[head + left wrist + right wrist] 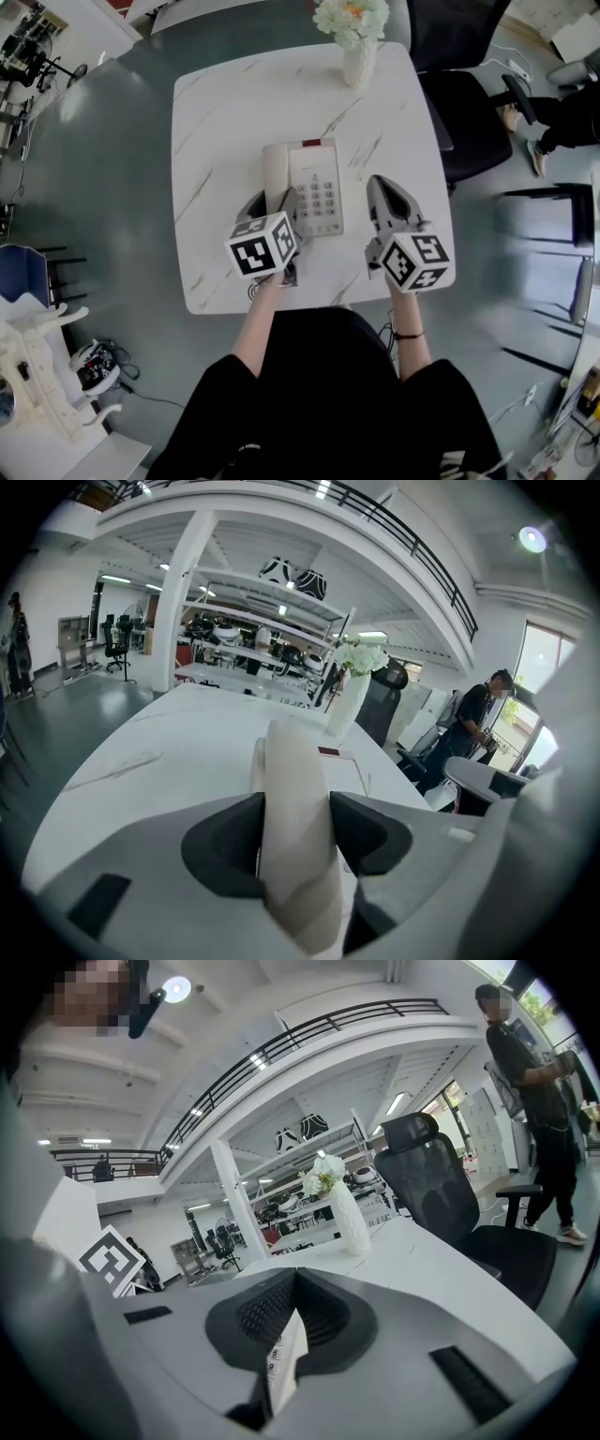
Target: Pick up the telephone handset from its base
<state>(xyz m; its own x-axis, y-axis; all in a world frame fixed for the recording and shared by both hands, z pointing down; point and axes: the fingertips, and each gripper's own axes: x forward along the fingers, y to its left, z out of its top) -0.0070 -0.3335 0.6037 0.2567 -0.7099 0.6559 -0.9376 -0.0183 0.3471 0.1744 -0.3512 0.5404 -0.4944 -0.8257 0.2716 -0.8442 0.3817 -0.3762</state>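
Observation:
A white telephone base (316,192) with a keypad and a red label stands on the marble table (225,112). Its white handset (275,173) lies along the base's left side. My left gripper (273,204) straddles the handset's near end. In the left gripper view both dark pads press against the sides of the handset (292,799). My right gripper (379,185) hovers just right of the base, shut, with nothing held. In the right gripper view its fingertips (292,1274) meet, and a strip of the keypad (281,1363) shows through the gap below them.
A white vase of flowers (358,56) stands at the table's far edge beyond the phone. A black office chair (464,112) sits at the table's right. A person (539,1101) stands farther right. The table's near edge is by my body.

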